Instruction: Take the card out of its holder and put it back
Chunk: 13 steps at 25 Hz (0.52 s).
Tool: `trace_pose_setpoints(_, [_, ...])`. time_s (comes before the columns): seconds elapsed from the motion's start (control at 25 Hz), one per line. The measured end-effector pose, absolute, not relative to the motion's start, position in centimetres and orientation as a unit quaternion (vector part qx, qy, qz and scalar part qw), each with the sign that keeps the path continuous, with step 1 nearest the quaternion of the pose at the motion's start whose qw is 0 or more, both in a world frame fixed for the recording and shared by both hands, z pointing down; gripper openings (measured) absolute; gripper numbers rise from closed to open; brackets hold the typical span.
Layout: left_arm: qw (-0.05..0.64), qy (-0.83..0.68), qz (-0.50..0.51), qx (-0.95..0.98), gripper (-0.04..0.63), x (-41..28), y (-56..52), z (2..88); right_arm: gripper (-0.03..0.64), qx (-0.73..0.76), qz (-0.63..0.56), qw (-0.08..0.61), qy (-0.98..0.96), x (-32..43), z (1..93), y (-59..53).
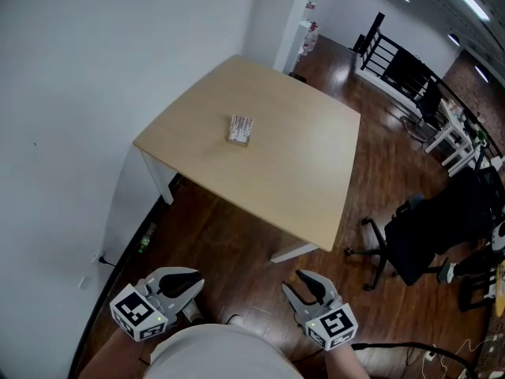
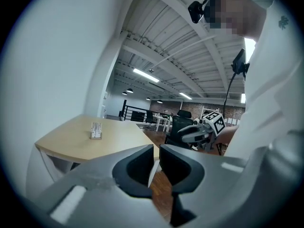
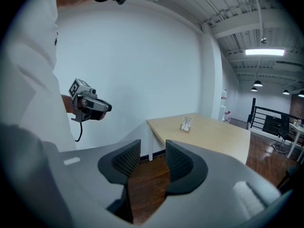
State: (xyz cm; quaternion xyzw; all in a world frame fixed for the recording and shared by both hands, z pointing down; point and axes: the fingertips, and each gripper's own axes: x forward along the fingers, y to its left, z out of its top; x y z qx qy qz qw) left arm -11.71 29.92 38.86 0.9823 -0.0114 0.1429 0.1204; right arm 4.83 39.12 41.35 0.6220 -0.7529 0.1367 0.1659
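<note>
A small clear card holder [image 1: 240, 129] with a white card standing in it sits on the light wooden table [image 1: 300, 172], towards the far left part. It also shows as the holder [image 2: 96, 130] and the holder [image 3: 185, 124] in the two gripper views. My left gripper [image 1: 193, 285] is low at the left near my body, well short of the table, its jaws almost together with nothing between them [image 2: 156, 158]. My right gripper [image 1: 296, 284] hangs at the lower right, open and empty [image 3: 153, 158].
A white wall [image 1: 95, 77] runs along the table's left side. A black office chair [image 1: 422, 239] stands on the wooden floor right of the table. A black railing [image 1: 394, 61] and white desks [image 1: 450, 133] lie further back at the right.
</note>
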Motion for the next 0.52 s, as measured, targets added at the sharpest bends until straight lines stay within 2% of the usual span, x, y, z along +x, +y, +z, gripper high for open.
trace_pose_setpoints(0.52, [0.119, -0.031, 0.141, 0.982, 0.044, -11.2, 32.6, 38.3, 0.167, 0.601, 0.126, 0.182, -0.768, 5.8, 41.6, 40.7])
